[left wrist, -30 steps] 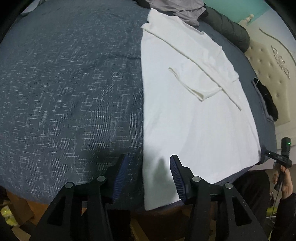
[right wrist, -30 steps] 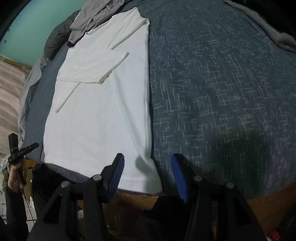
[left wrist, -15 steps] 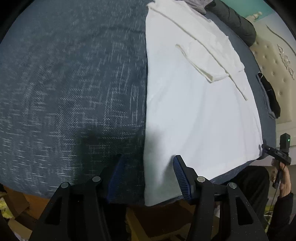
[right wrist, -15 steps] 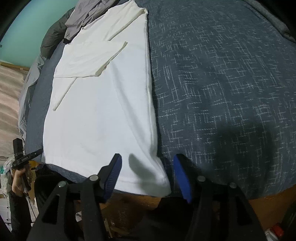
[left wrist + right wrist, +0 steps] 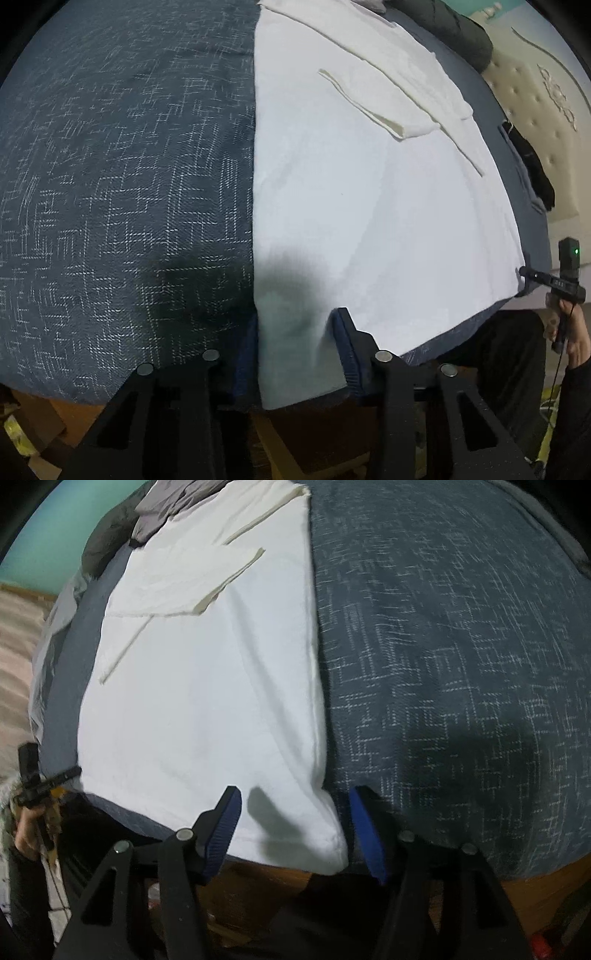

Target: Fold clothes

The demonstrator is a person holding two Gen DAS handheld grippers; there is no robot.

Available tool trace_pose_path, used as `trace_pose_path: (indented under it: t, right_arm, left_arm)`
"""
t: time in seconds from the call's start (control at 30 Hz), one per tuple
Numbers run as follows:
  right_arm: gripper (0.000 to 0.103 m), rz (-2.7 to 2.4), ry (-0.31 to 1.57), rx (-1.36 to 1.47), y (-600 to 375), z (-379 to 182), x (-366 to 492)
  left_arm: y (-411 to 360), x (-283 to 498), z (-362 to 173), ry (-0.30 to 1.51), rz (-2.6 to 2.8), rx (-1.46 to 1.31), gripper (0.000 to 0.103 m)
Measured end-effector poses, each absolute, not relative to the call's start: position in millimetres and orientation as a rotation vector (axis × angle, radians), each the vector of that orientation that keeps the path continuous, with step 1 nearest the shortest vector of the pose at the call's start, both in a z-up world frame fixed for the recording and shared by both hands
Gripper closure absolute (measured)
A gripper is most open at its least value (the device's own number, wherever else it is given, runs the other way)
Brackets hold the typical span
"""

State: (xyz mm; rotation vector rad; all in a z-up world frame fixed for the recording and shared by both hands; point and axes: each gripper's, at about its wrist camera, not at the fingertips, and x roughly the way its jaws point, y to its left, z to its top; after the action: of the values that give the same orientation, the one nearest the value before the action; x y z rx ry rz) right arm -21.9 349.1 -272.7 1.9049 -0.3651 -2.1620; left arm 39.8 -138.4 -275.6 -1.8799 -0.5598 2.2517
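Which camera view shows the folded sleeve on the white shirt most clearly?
The right wrist view: the folded sleeve lies flat on the white shirt, its whole outline and cuff edge visible. The left wrist view shows the same sleeve farther off, at a steeper slant, with only its near edge clear.

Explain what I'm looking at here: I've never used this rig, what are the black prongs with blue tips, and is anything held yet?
Each picture comes from a camera on a handheld gripper, looking along its two blue-padded fingers. The left gripper straddles the left bottom corner of a white T-shirt; the right gripper straddles the other corner of the shirt. The shirt lies flat, sleeves folded in, on a blue patterned bedspread. Both sets of jaws are open, so nothing is held yet. More clothes are piled at the far end.
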Motion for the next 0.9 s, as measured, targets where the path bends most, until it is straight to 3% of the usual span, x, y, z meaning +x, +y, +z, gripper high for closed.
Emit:
trace_pose_path:
  t: [0.07, 0.1, 0.13, 0.2, 0.37, 0.63, 0.9]
  right_arm:
    - [0.062, -2.158, -0.318, 1.911, 344, -272, -21]
    - [0.071, -2.157, -0.293, 1.910, 342, -272, -21]
    - [0.086, -2.146, -0.296, 1.902, 341, -272, -20]
    - [0.095, -2.109, -0.338, 1.882, 339, -274, -18]
    - [0.098, -2.128, -0.380, 1.794, 338, -261, -21]
    - [0.099, -2.185, -0.432, 1.624, 338, -227, -19]
    - [0.100, -2.213, -0.440, 1.475, 362, -193, 1]
  left_arm:
    - [-138, 40, -273, -0.551, 2.252, -1.867, 0.076]
    - [-138, 41, -270, -0.543, 2.256, -1.858, 0.079]
    - [-138, 42, -268, -0.535, 2.260, -1.848, 0.085]
    - [-138, 43, -263, -0.520, 2.268, -1.829, 0.094]
    - [-138, 47, -251, -0.483, 2.287, -1.780, 0.099]
    - [-151, 46, -214, -0.538, 2.338, -1.616, 0.100]
    - [-142, 55, -176, -0.455, 2.419, -1.497, 0.100]
